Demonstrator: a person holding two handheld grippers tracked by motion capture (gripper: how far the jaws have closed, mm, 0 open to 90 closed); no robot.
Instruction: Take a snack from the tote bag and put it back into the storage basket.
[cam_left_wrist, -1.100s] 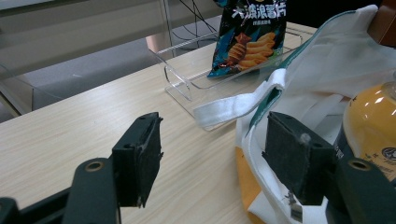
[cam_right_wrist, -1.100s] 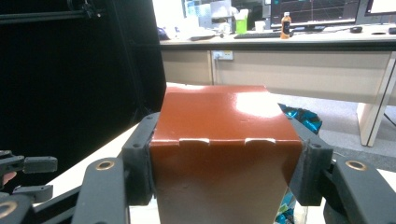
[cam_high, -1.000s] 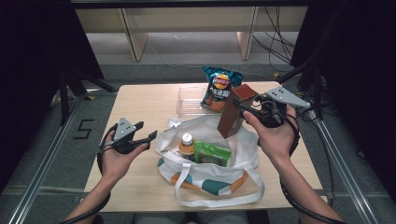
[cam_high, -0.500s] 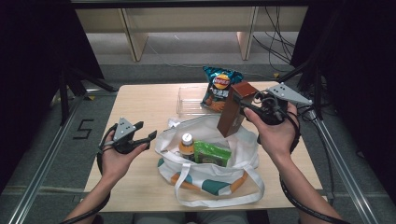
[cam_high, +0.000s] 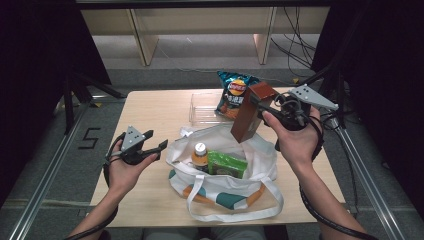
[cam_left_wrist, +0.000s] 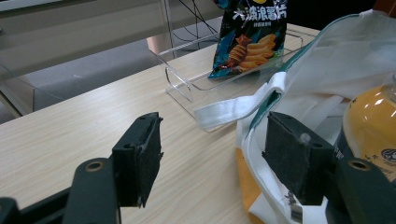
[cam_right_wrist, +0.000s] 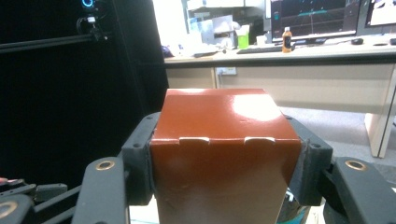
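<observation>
- Right gripper (cam_high: 261, 109) clamped on tall reddish-brown cardboard box (cam_high: 251, 111), jaws pressing both side faces near the top flap, as seen close up in the right gripper view (cam_right_wrist: 223, 154).
- Box held in the air, tilted, lower end hanging over the far rim of the white fabric tote bag with teal and orange patches (cam_high: 260, 155); not yet inside.
- Left gripper (cam_high: 156, 148) open and empty, hovering low over the pale wooden desk (cam_high: 150, 110) just beside the bag's near-left edge; white bag strap (cam_left_wrist: 233, 108) lying ahead of the jaws, untouched.
- Already packed: orange-capped drink bottle (cam_high: 199, 154) and flat green packet (cam_high: 227, 164).
- Still out, judging by the layout: teal crisp bag (cam_high: 234, 92) propped in the clear plastic tray (cam_high: 202, 106) behind the bag.
- Judged a little past halfway: box to lower and release, crisps possibly next.
- Against the earlier frames: box nudged slightly closer over the bag opening, still tilted; left gripper unmoved; bag contents unchanged.
</observation>
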